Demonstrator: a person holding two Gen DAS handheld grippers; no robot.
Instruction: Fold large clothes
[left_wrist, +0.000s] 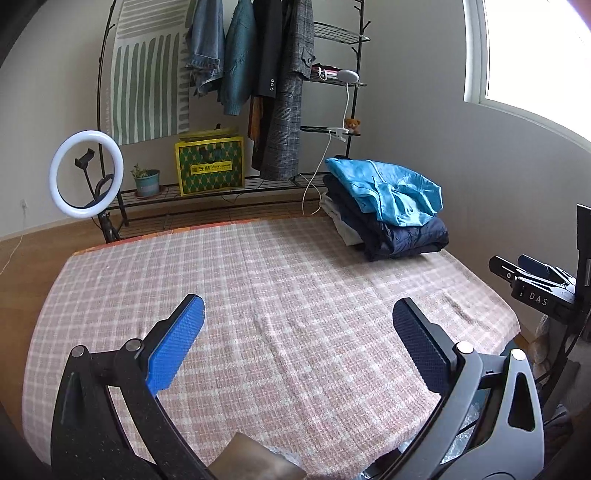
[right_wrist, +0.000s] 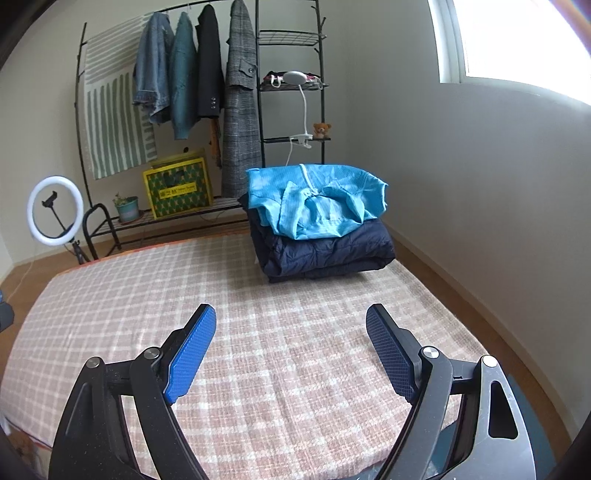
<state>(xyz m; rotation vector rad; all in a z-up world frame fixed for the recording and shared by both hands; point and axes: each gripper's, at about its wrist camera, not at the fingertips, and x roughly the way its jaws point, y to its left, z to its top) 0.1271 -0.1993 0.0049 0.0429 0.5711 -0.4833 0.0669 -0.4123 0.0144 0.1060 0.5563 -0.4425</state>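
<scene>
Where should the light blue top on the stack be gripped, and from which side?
Probably at the light blue top's loose front hem, which drapes over the navy jacket beneath. Come from the near side, low over the plaid cover: that edge faces the open right gripper, and the fabric there hangs free to pinch.

Home bedroom, plaid-covered bed (left_wrist: 258, 295), clothes rack (right_wrist: 207, 92) with hung coats, ring light (left_wrist: 86, 175), window (right_wrist: 517, 37)
</scene>
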